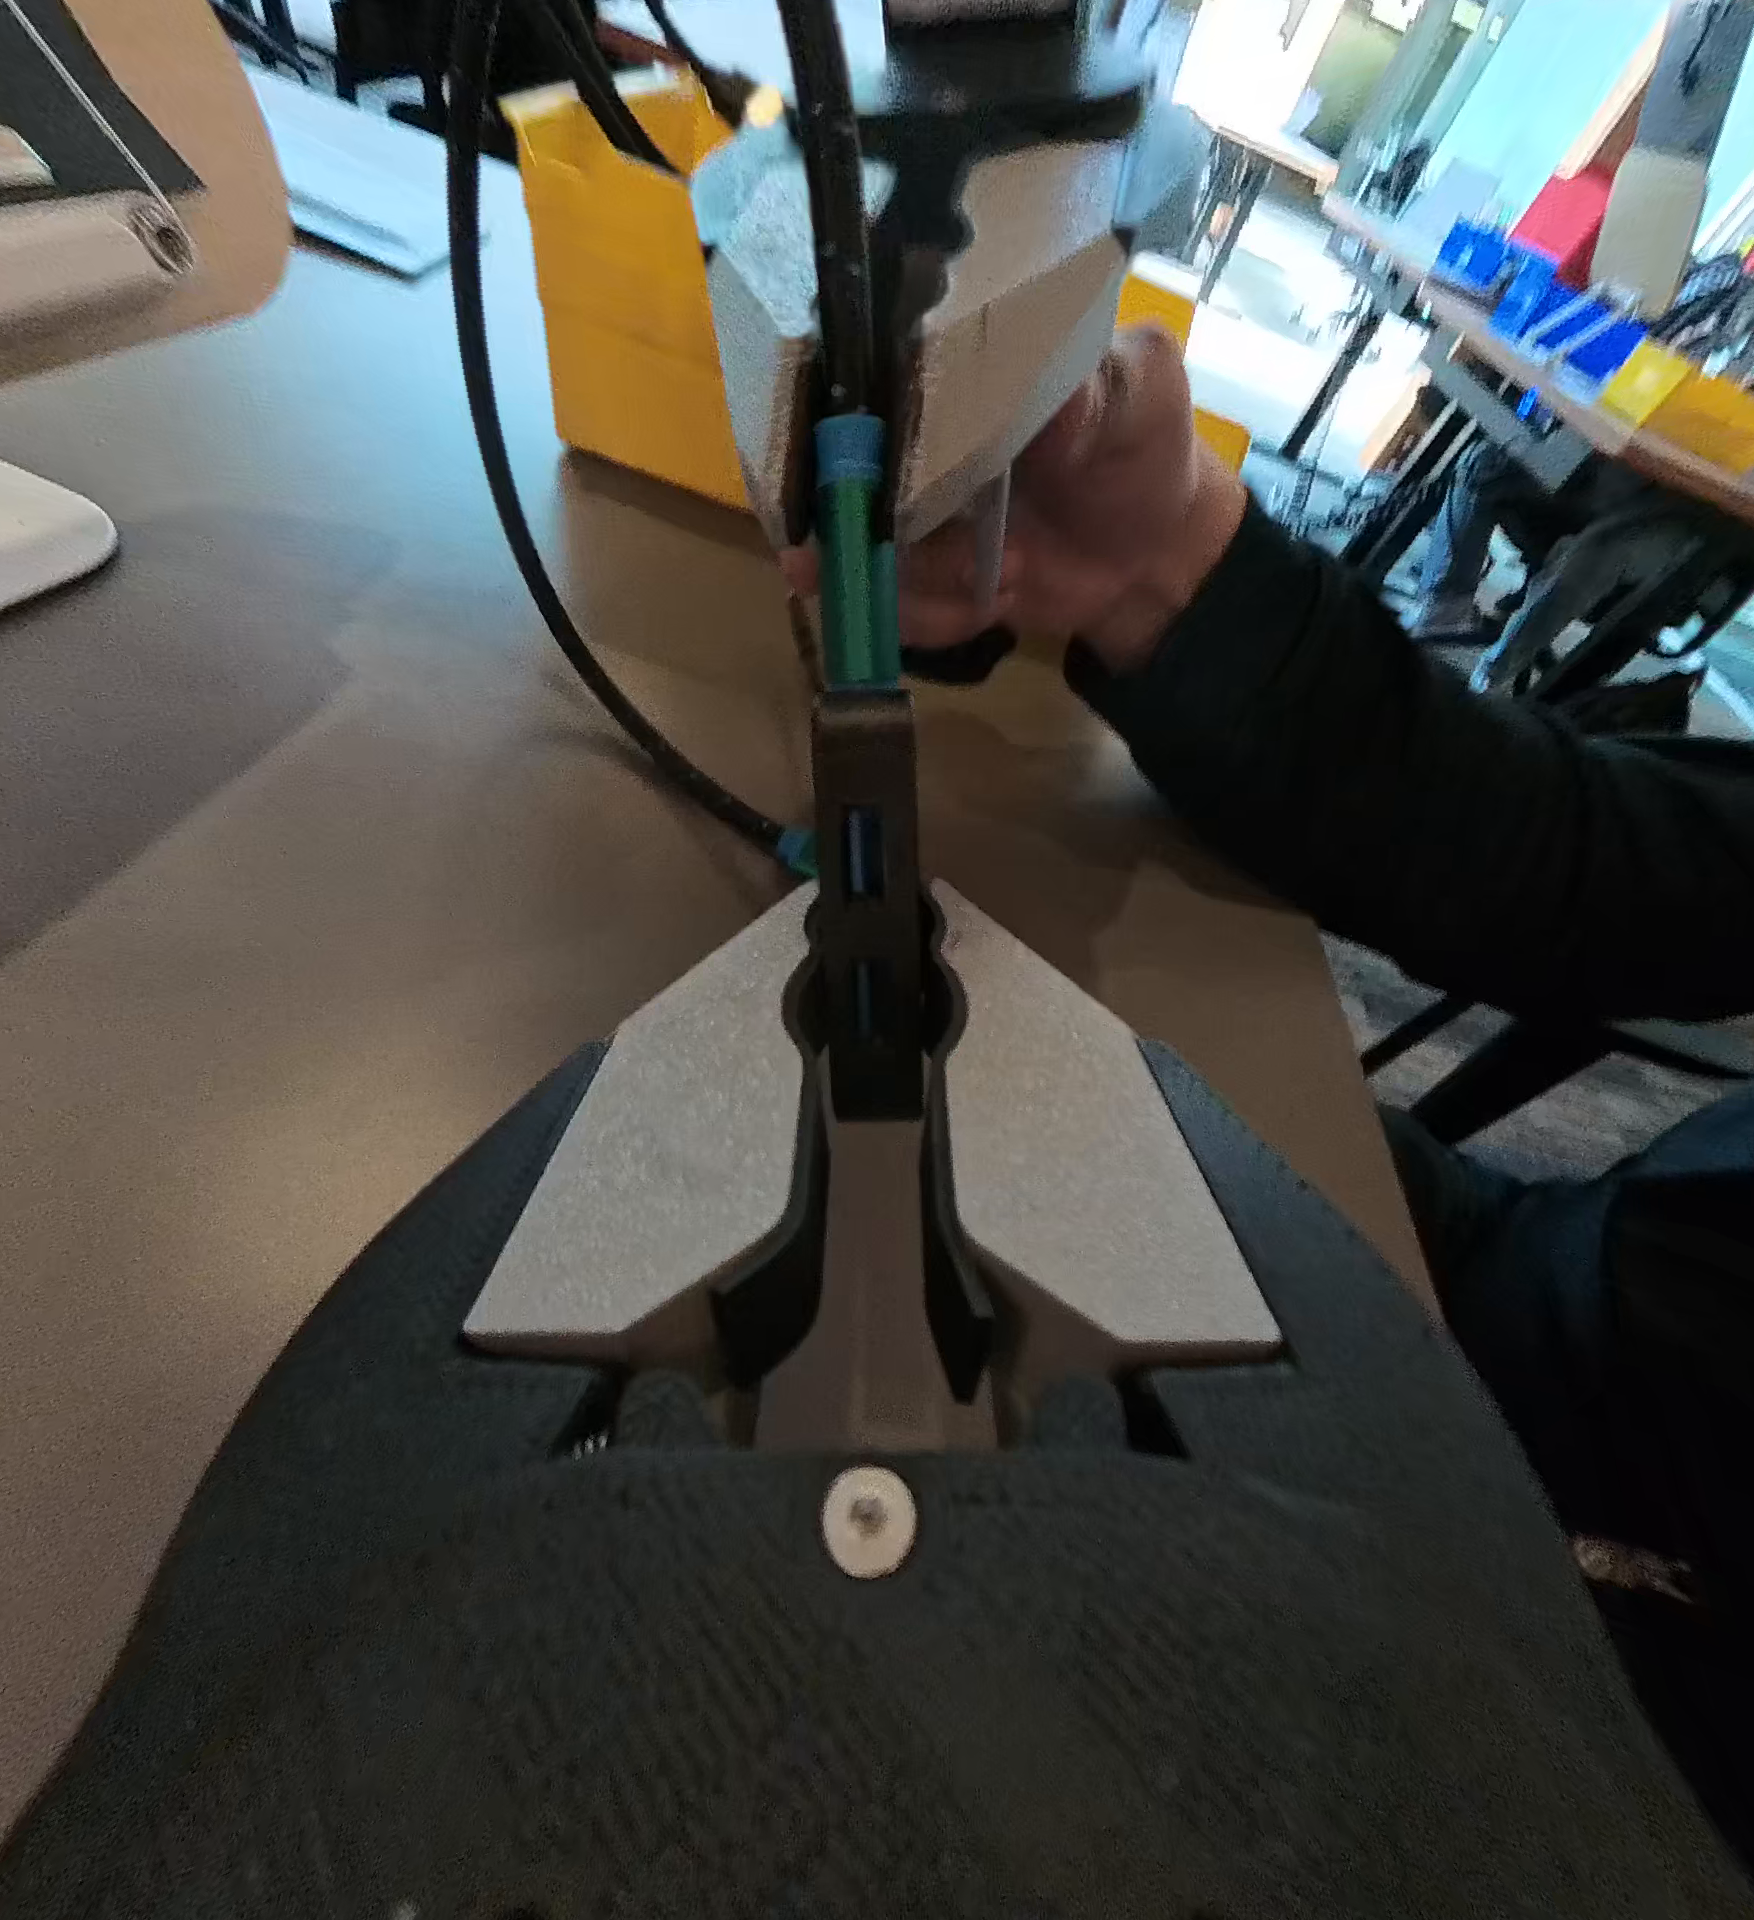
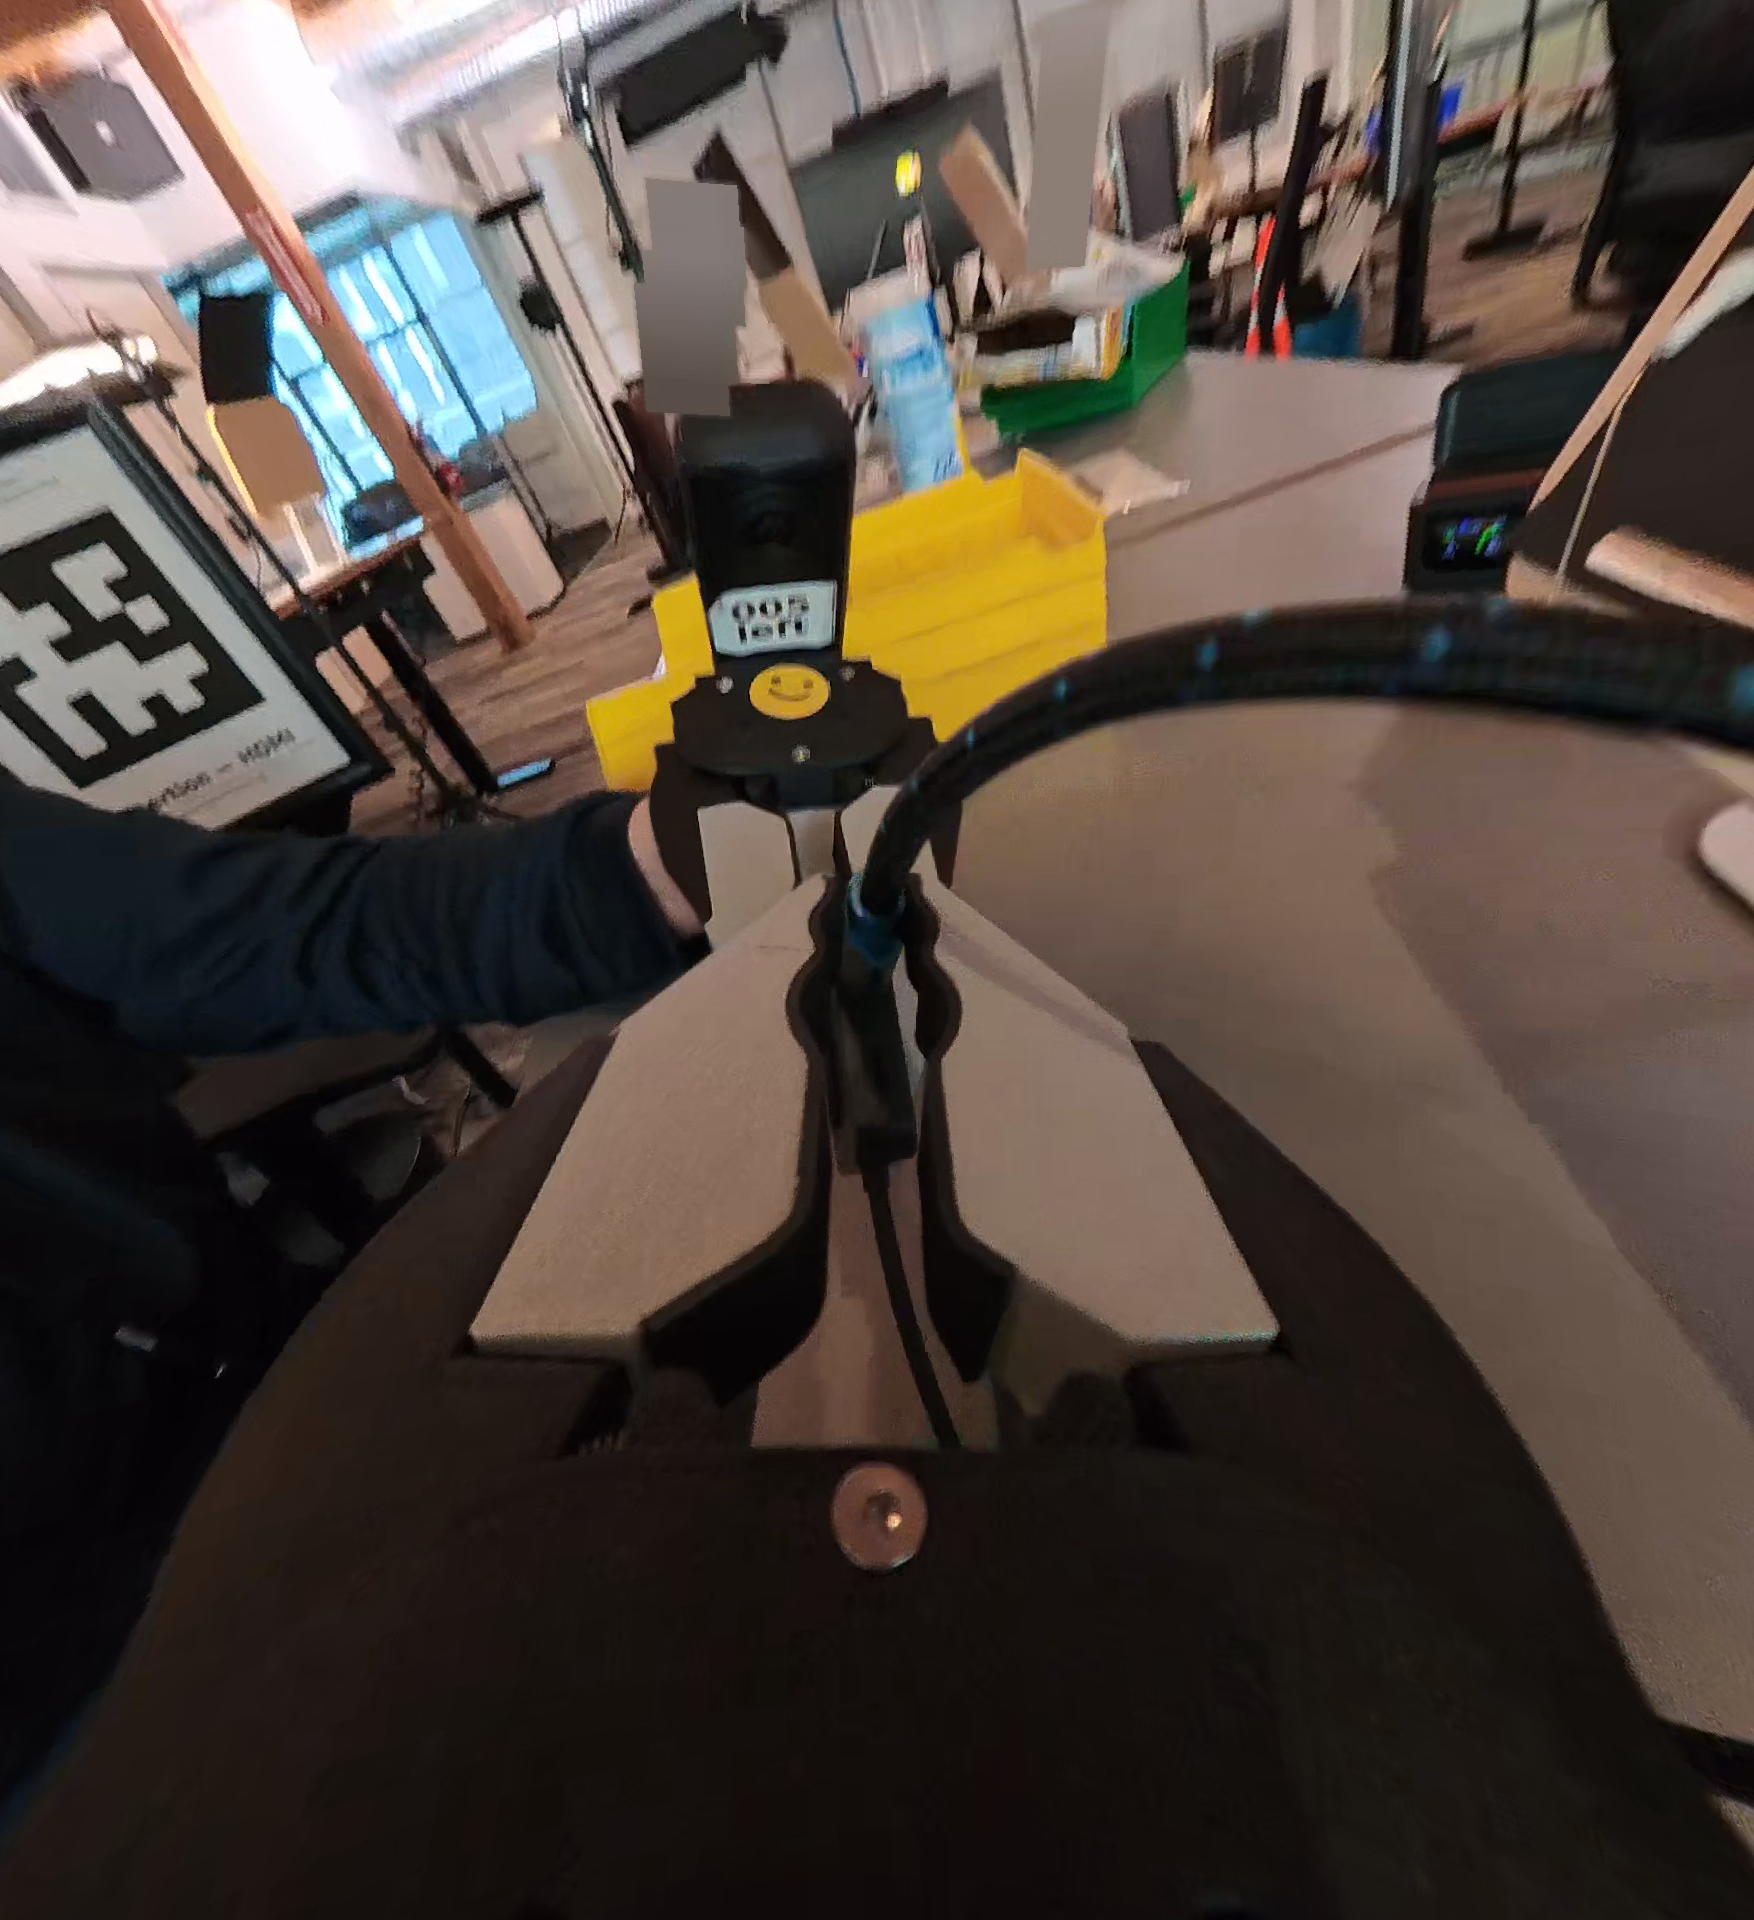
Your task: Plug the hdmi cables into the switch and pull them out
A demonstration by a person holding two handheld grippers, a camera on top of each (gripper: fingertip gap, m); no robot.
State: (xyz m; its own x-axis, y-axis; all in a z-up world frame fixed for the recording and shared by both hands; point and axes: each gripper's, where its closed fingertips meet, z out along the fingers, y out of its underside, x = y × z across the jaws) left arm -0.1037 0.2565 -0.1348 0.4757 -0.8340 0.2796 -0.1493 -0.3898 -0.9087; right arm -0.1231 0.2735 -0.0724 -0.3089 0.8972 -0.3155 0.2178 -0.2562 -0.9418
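Black, the switch (image 1: 865, 914) is clamped by the left claw (image 1: 871, 935) at 12 o'clock; the green plug (image 1: 855, 566), gripped by the right claw (image 2: 868, 935), could be jammed if tilted.

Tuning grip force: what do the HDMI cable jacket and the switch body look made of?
HDMI cable: looks like a black woven braid with blue flecks, matte, bending in a smooth arc. Switch: dark, smooth, hard-looking shell, probably plastic or coated metal; I can't tell which.

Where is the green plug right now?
In the left wrist view the green plug sits centre, pinched by the right gripper, directly above the black switch held by the left gripper.
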